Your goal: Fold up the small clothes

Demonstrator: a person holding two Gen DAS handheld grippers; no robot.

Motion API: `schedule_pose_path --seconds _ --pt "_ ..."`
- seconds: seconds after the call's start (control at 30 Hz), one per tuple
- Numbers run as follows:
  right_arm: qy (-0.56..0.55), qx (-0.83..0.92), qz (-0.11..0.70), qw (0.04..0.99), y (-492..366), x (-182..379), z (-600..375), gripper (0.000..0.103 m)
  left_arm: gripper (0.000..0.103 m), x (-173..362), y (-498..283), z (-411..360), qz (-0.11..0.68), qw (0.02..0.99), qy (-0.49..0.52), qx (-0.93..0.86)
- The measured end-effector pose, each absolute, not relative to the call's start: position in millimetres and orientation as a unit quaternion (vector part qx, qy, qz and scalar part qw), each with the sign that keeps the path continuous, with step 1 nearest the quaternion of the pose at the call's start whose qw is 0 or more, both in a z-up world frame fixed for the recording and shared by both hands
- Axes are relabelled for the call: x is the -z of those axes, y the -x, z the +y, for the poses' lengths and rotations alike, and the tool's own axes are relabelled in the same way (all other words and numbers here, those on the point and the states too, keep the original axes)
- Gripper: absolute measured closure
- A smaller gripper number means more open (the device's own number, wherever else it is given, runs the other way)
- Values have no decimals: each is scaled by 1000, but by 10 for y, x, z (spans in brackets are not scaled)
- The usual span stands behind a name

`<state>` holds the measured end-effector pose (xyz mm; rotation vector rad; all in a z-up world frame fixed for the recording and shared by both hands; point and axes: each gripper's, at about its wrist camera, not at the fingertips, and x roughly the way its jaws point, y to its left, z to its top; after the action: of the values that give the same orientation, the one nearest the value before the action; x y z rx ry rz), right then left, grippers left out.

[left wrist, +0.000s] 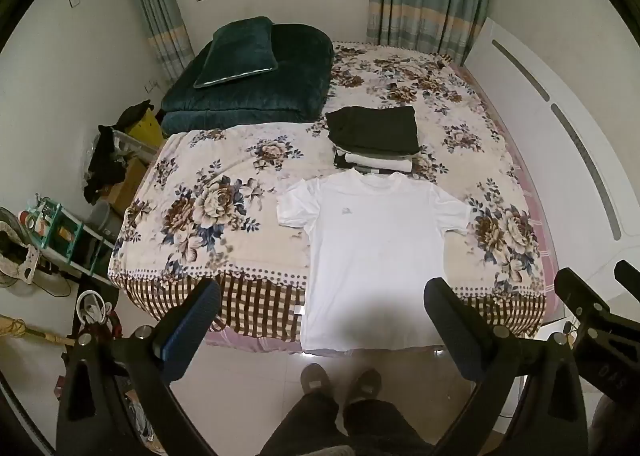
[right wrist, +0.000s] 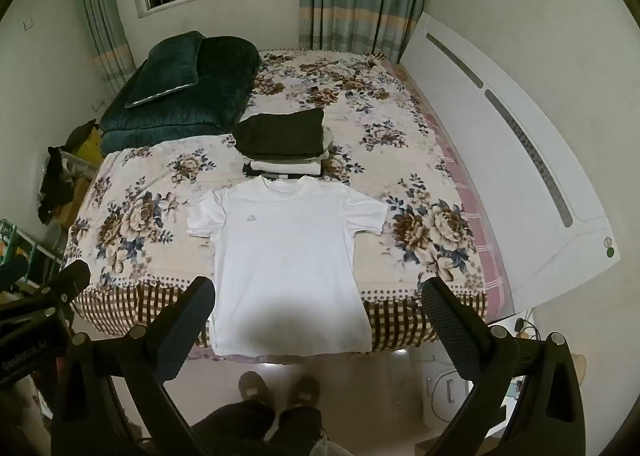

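The left gripper (left wrist: pixel 322 318) and the right gripper (right wrist: pixel 318 314) both hung above the floor at the foot of the bed (left wrist: pixel 224 215), jaws spread wide and gripping nothing, each framing the hem of the white T-shirt (left wrist: pixel 372 248). That shirt lay spread flat and face up on the floral bedspread, sleeves out, collar toward the far end and its lower edge draped over the checked border of the bed. Just beyond the collar sat a stack of folded clothes (left wrist: pixel 374 135) topped by a dark garment, with a dark green quilt (left wrist: pixel 256 91) and pillow (left wrist: pixel 236 51) farther back at the left.
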<state>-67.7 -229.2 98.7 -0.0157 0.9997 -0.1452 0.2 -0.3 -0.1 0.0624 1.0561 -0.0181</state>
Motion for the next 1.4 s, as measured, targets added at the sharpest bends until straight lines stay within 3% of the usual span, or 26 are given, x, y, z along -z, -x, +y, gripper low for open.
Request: schedule_pose_path --seconds 1.4 --pt "8 68 477 876 661 -1102 -2299 0 0 -93 -76 0 498 867 -23 11"
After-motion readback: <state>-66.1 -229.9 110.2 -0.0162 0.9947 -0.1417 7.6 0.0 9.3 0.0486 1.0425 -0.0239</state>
